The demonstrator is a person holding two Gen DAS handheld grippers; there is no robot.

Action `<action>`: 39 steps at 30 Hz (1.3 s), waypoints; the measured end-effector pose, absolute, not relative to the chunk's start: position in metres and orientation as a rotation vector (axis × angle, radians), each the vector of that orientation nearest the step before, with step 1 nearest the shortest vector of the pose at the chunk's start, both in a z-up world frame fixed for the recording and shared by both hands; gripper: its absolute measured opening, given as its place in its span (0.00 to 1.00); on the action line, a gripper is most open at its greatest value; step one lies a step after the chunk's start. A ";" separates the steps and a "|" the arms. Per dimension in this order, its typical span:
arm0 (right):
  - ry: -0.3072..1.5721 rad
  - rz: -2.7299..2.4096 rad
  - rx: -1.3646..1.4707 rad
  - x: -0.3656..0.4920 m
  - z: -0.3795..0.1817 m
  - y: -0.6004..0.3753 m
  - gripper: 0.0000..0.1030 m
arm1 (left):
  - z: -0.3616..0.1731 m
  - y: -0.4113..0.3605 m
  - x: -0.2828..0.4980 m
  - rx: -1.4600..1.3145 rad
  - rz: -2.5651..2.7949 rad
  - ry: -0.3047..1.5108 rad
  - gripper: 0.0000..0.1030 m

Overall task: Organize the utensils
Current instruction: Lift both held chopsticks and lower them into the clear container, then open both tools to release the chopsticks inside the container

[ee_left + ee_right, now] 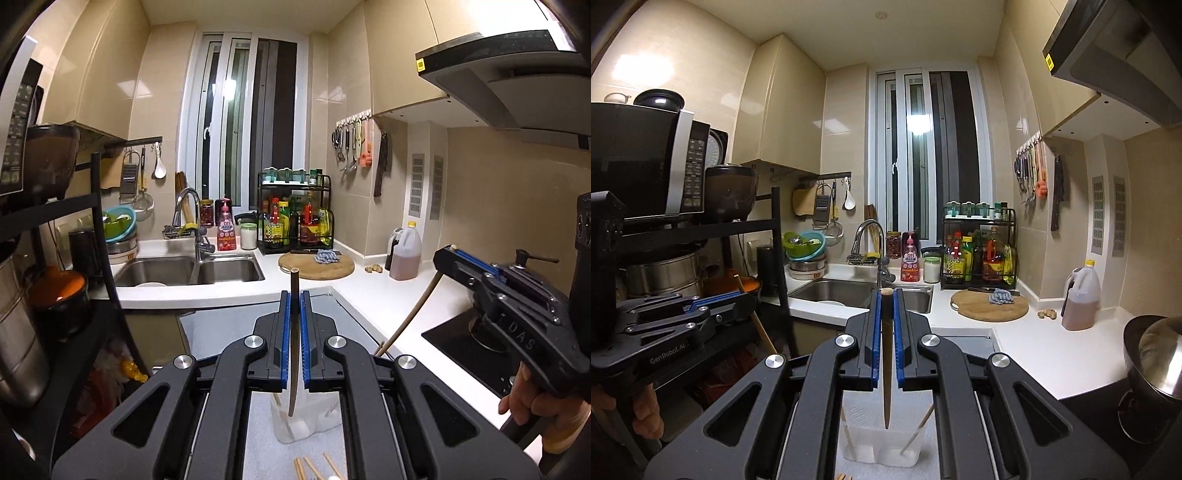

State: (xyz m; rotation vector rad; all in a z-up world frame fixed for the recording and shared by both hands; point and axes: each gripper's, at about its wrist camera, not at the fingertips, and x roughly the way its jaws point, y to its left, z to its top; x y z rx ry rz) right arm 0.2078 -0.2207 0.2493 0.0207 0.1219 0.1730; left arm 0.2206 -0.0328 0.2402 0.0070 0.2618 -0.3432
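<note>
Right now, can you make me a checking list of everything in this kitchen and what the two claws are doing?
Surface: white countertop, bare near the corner.
Job's things: a dark chopstick in the left claw, another chopstick in the right claw, both hanging over a clear plastic container with lighter chopsticks leaning inside; loose chopsticks lie below.
Clutter: round cutting board, oil jug, sauce bottle rack.
Claws: both shut on chopsticks.
Cables: nothing seen.
Surroundings: sink, microwave, window, range hood.
</note>
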 end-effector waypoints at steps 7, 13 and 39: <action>0.151 0.140 0.019 0.244 0.233 -0.227 0.06 | 0.226 -0.041 0.249 -0.009 -0.334 0.216 0.05; 0.202 0.136 0.020 0.263 0.210 -0.232 0.06 | 0.231 -0.048 0.256 -0.002 -0.334 0.177 0.05; 0.297 0.138 0.065 0.272 0.159 -0.236 0.49 | 0.166 -0.030 0.293 -0.045 -0.166 0.320 0.91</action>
